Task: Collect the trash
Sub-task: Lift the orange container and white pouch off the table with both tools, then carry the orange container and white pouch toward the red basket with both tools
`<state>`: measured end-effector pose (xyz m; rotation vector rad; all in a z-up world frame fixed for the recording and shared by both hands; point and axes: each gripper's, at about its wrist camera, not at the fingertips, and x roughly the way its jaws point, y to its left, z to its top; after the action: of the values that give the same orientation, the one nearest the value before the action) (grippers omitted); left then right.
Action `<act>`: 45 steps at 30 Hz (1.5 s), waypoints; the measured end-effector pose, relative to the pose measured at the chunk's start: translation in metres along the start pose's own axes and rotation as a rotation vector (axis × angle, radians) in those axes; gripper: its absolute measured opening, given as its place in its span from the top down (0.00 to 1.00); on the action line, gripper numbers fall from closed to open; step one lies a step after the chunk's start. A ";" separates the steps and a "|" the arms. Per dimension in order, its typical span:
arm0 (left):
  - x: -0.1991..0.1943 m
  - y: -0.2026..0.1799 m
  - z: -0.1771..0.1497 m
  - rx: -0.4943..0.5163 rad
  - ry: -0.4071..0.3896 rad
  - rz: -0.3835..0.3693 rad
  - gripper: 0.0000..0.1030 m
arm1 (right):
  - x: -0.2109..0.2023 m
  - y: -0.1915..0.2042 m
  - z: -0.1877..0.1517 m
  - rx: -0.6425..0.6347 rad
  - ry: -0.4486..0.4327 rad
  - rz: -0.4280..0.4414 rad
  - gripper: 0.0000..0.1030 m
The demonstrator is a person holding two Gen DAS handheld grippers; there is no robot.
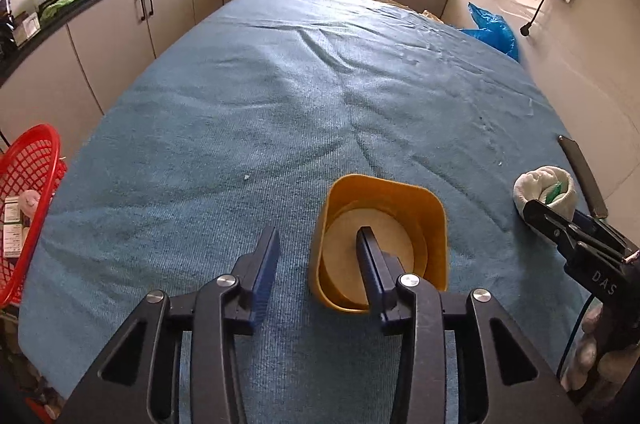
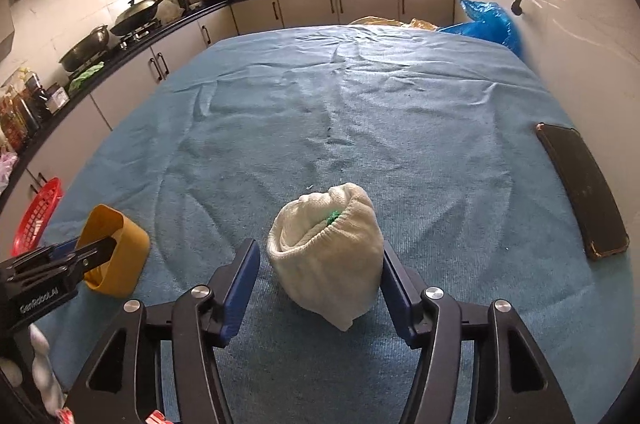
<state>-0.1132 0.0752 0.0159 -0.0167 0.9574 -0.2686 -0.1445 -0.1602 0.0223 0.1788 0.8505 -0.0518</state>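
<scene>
Surface: we see a desk (image 2: 360,111) under a wrinkled blue cloth.
Left gripper (image 1: 318,250): we find its fingers parted; the right one reaches inside the yellow cup (image 1: 384,240), the left one stands outside, and neither presses the wall.
Yellow cup: lying tilted on the cloth, mouth toward us, a pale disc inside.
Right gripper (image 2: 320,266): fingers spread to either side of the white bundle (image 2: 326,252), with small gaps.
White bundle: resting on the cloth, something green in its opening.
Phone (image 2: 582,189): dark, at the desk's right edge.
Red basket (image 1: 28,207): beyond the left edge.
</scene>
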 end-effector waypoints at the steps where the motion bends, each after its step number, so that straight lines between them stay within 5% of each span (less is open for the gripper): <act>1: -0.001 -0.001 0.000 -0.002 0.002 -0.002 0.63 | -0.001 0.002 -0.001 -0.001 -0.003 -0.010 0.39; 3: -0.003 -0.001 -0.001 0.000 0.005 -0.015 0.88 | -0.002 0.008 -0.002 -0.012 -0.005 -0.031 0.43; 4: -0.005 -0.001 -0.001 0.002 0.005 -0.014 0.93 | -0.003 0.010 -0.002 -0.018 -0.010 -0.042 0.54; 10: -0.024 0.003 -0.005 -0.003 -0.022 -0.015 0.93 | -0.017 0.026 -0.007 -0.059 -0.035 -0.033 0.63; 29: -0.098 0.038 -0.017 -0.039 -0.183 0.133 0.93 | -0.048 0.101 -0.021 -0.188 -0.064 0.082 0.63; 45: -0.128 0.090 -0.027 -0.126 -0.236 0.216 0.93 | -0.049 0.157 -0.018 -0.267 -0.065 0.153 0.63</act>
<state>-0.1855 0.1950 0.0917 -0.0583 0.7331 -0.0054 -0.1715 -0.0038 0.0691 -0.0092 0.7687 0.1979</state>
